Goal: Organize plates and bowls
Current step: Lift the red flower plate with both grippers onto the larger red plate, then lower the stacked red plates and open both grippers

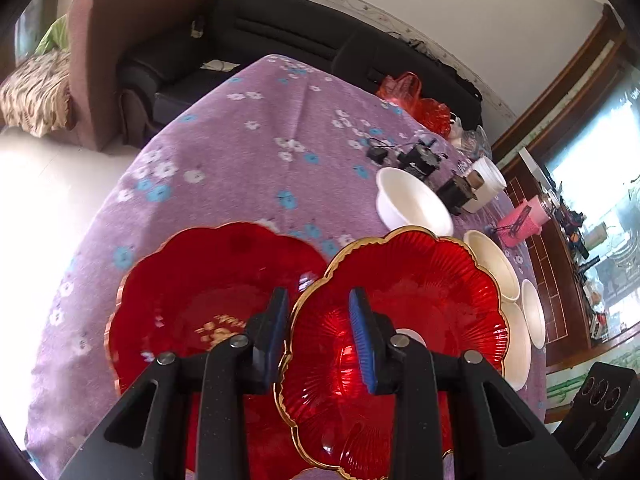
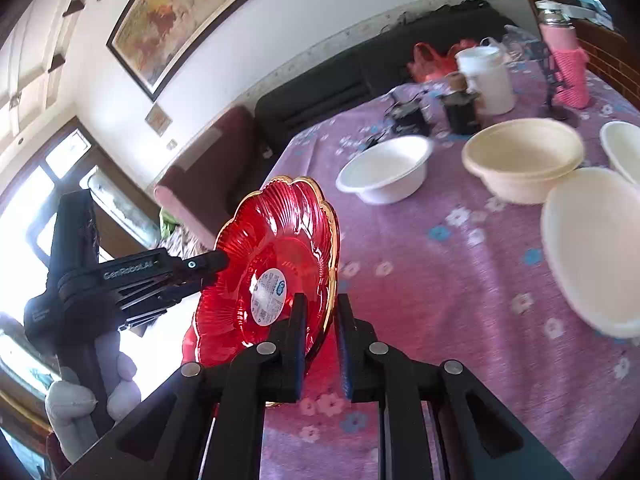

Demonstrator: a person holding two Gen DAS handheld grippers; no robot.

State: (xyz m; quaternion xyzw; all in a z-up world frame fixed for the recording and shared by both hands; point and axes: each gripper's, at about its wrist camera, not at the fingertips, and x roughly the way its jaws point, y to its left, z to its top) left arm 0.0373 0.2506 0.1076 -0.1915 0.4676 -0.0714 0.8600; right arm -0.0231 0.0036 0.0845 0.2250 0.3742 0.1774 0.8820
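Note:
A red glass plate with a gold scalloped rim [image 1: 404, 320] is held tilted on edge above the table; its underside with a white sticker shows in the right wrist view [image 2: 276, 276]. My left gripper [image 1: 320, 336] is shut on this plate's rim. My right gripper [image 2: 322, 344] has its jaws around the plate's lower rim with a small gap, so I cannot tell whether it grips. A second red plate [image 1: 200, 300] lies flat on the purple cloth to the left. White and cream bowls [image 2: 384, 172] [image 2: 524, 164] [image 2: 596, 248] stand further right.
The table has a purple flowered cloth [image 1: 248, 152]. At its far side stand a white jug [image 2: 488, 80], a pink flask [image 2: 564, 64], black gadgets [image 2: 460, 112] and a red bag [image 1: 416, 96]. A black sofa [image 1: 280, 32] lies beyond.

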